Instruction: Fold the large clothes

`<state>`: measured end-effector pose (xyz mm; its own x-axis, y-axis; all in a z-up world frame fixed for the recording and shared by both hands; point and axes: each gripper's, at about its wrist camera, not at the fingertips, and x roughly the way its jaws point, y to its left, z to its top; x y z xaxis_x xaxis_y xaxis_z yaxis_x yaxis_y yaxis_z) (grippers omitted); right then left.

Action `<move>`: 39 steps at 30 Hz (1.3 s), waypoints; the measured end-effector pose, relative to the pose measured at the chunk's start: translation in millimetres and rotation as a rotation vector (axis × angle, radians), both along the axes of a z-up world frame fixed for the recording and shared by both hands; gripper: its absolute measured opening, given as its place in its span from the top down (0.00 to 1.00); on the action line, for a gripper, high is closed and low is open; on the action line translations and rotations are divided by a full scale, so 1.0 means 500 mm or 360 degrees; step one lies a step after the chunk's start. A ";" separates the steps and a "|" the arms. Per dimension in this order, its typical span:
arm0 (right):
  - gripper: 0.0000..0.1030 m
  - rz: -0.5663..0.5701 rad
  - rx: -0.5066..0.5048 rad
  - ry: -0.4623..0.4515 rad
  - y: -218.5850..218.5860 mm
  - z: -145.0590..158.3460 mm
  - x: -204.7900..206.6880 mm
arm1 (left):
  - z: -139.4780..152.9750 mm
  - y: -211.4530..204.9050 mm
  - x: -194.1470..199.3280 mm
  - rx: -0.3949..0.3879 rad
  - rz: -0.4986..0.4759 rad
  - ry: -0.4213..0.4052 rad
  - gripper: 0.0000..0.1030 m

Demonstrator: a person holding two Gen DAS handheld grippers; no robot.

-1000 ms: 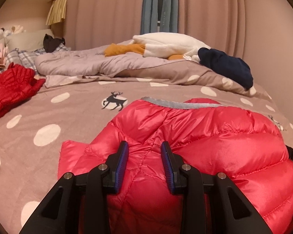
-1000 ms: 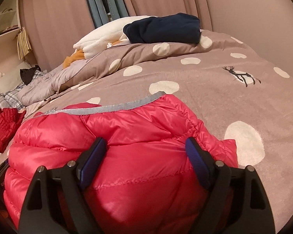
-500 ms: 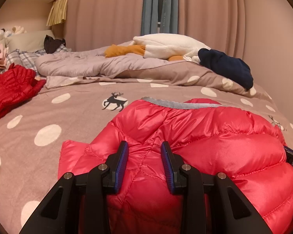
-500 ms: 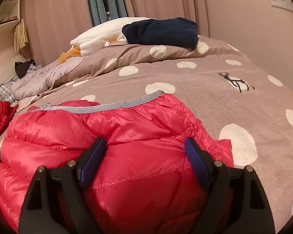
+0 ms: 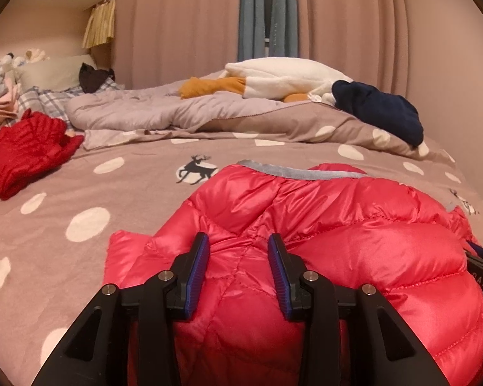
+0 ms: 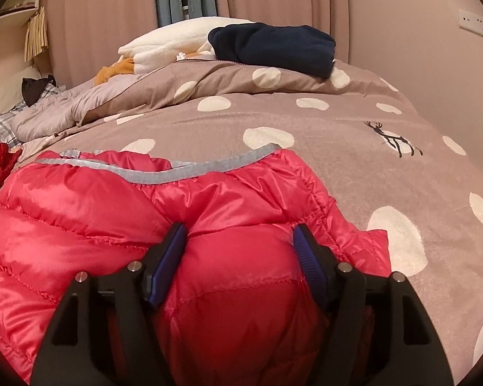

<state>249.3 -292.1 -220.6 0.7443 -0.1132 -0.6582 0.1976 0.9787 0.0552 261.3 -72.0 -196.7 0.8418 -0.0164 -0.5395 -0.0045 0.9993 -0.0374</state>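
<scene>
A puffy red down jacket [image 5: 338,225] with a grey hem band lies bunched on the polka-dot bed cover [image 5: 80,199]. It also fills the near part of the right wrist view [image 6: 112,218]. My left gripper [image 5: 238,247] is shut on a thick fold of the jacket at its left side. My right gripper [image 6: 238,236] has its jaws narrowed around a bulge of the jacket at its right side, pads pressing the fabric. The jacket's lower part is hidden under both grippers.
A second red garment [image 5: 25,151] lies at the left of the bed. A rumpled duvet [image 5: 177,115], a white and orange plush [image 5: 273,80] and a folded navy garment [image 6: 273,48] lie at the back. Curtains and a wall stand behind.
My right gripper's jaws have narrowed onto the jacket and the view has swung slightly right. The left gripper keeps its hold and has barely moved.
</scene>
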 end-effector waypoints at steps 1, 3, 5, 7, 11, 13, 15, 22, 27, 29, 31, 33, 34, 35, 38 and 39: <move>0.31 -0.0004 0.0004 -0.0003 0.000 0.000 -0.002 | 0.004 0.003 -0.008 -0.0013 0.0012 -0.0003 0.55; 0.29 -0.0012 0.0011 -0.0008 -0.001 0.001 -0.004 | 0.010 0.012 -0.025 -0.0061 0.0030 -0.0005 0.43; 0.28 -0.0016 0.0014 -0.0014 -0.001 0.003 -0.007 | 0.015 0.027 -0.040 -0.0129 0.0063 -0.0007 0.33; 0.26 -0.0026 0.0011 -0.0026 -0.001 0.005 -0.010 | 0.024 0.035 -0.061 -0.0114 0.0064 -0.0020 0.23; 0.21 -0.0052 0.0002 -0.0032 -0.001 0.009 -0.014 | 0.037 0.056 -0.092 -0.0043 0.0168 -0.0058 0.16; 0.19 -0.0059 -0.0011 -0.0028 0.002 0.012 -0.014 | 0.041 0.086 -0.100 -0.0150 0.0234 -0.0049 0.11; 0.17 -0.0074 -0.0021 -0.0023 0.003 0.017 -0.018 | 0.040 0.114 -0.105 -0.0214 0.0317 -0.0026 0.11; 0.01 -0.0163 -0.0059 -0.0043 0.021 0.052 -0.076 | 0.036 0.154 -0.131 -0.0244 0.0401 0.0024 0.11; 0.00 -0.0114 0.0073 -0.0081 0.032 0.084 -0.129 | 0.006 0.161 -0.137 -0.0168 0.0437 0.0084 0.11; 0.00 -0.0082 0.0113 -0.0112 0.042 0.098 -0.151 | -0.009 0.171 -0.141 -0.0212 0.0469 0.0136 0.10; 0.00 -0.0042 0.0130 -0.0156 0.058 0.111 -0.172 | -0.021 0.189 -0.144 -0.0340 0.0481 0.0181 0.08; 0.00 0.0002 0.0117 -0.0169 0.077 0.118 -0.180 | -0.032 0.200 -0.148 -0.0462 0.0478 0.0221 0.08; 0.00 0.0046 0.0107 -0.0169 0.090 0.121 -0.181 | -0.037 0.203 -0.148 -0.0511 0.0455 0.0244 0.08; 0.00 0.0075 0.0093 -0.0166 0.100 0.121 -0.179 | -0.042 0.204 -0.147 -0.0542 0.0441 0.0265 0.07; 0.00 0.0133 0.0067 -0.0135 0.127 0.116 -0.169 | -0.063 0.220 -0.148 -0.0720 0.0438 0.0371 0.03; 0.00 0.0163 0.0077 -0.0121 0.135 0.112 -0.165 | -0.064 0.224 -0.151 -0.0760 0.0427 0.0370 0.03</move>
<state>167.0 -224.8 -164.8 0.7982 -0.0033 -0.6024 0.0902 0.9894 0.1140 186.0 39.8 -228.7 0.7107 -0.1056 -0.6955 -0.3164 0.8351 -0.4501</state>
